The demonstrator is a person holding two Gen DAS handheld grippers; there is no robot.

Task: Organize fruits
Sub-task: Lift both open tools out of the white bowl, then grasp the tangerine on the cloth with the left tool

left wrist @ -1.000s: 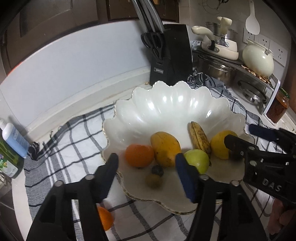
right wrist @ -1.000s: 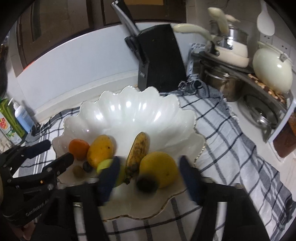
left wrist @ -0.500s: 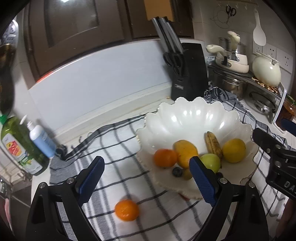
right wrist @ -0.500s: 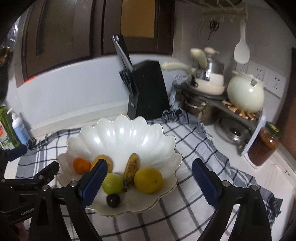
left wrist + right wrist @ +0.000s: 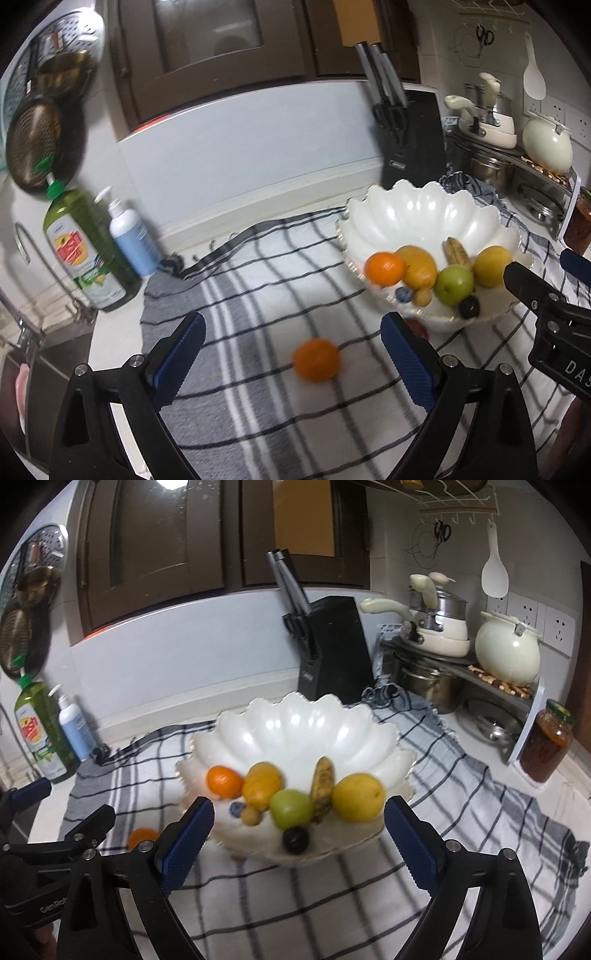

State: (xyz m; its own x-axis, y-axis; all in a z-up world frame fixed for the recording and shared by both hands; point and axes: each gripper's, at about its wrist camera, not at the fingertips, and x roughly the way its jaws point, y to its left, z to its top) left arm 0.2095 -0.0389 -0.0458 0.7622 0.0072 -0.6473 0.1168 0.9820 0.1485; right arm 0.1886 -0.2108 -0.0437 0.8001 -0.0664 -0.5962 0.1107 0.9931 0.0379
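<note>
Both jaws just spread wide, left gripper (image 5: 291, 343) and right gripper (image 5: 299, 823) empty. Stray orange (image 5: 316, 359) on cloth (image 5: 240, 295) near bowl (image 5: 417, 210); may roll off worktop's front edge if nudged.

The left gripper (image 5: 291, 354) is pointing forward and downward, its blue-padded jaws standing wide apart after just opening further, with nothing pinched between the pads. The right gripper (image 5: 299, 834) is tilting down at a similar slant just beside it, its jaws likewise spread wide and gripping nothing. Each gripper's black frame is showing at the edge of the other's view.
</note>
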